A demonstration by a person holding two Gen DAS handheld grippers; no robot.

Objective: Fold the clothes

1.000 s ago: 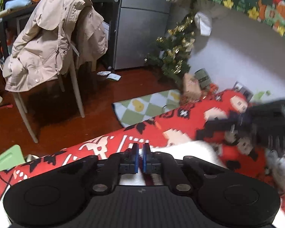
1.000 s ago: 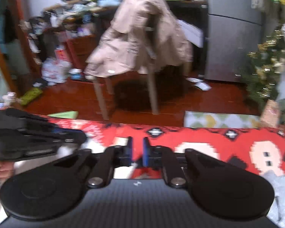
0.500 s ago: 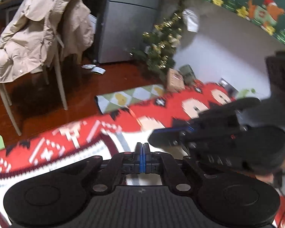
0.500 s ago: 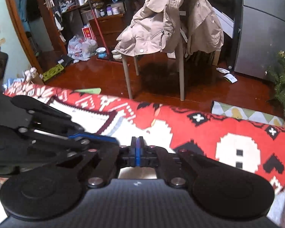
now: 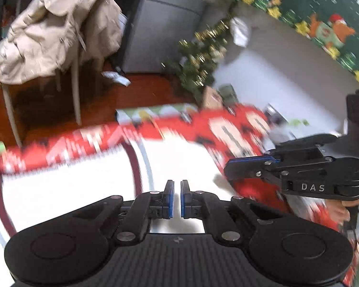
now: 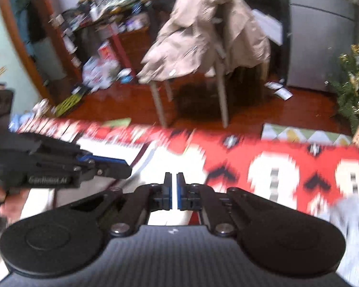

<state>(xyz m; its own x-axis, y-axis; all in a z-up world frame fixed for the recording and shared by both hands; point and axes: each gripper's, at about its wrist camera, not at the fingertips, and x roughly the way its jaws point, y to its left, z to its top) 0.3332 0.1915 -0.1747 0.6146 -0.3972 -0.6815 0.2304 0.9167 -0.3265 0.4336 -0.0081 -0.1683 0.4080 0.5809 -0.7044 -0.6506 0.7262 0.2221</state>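
Left hand-held gripper (image 5: 177, 198): jaws slightly apart, narrow gap, nothing between the blue pads (image 5: 170, 197). It hovers over the white garment (image 5: 83, 179), which lies flat with a dark red and grey curved band across it.

Right hand-held gripper (image 6: 174, 191): also a thin gap, nothing held. In the left wrist view it shows side-on at right, over the garment's right edge.

Surface: red patterned blanket (image 6: 287, 167) with white and black pixel motifs, garment spread on top. Heavy motion blur on the fabric, so fold lines can't be read. A pale grey cloth (image 6: 351, 217) sits at the blanket's right edge, probably another garment.

Containers: none clearly visible with contents; a small brown box (image 5: 211, 98) stands beside the Christmas tree (image 5: 198, 59), contents unseen.

Room: dark red wooden floor (image 6: 203, 105), chair (image 6: 221, 95) draped with a beige coat (image 6: 203, 35), grey fridge (image 5: 165, 31), green checked rug (image 6: 304, 135), cluttered shelves (image 6: 112, 12) at back left, green Christmas banner (image 5: 323, 19) on the wall.
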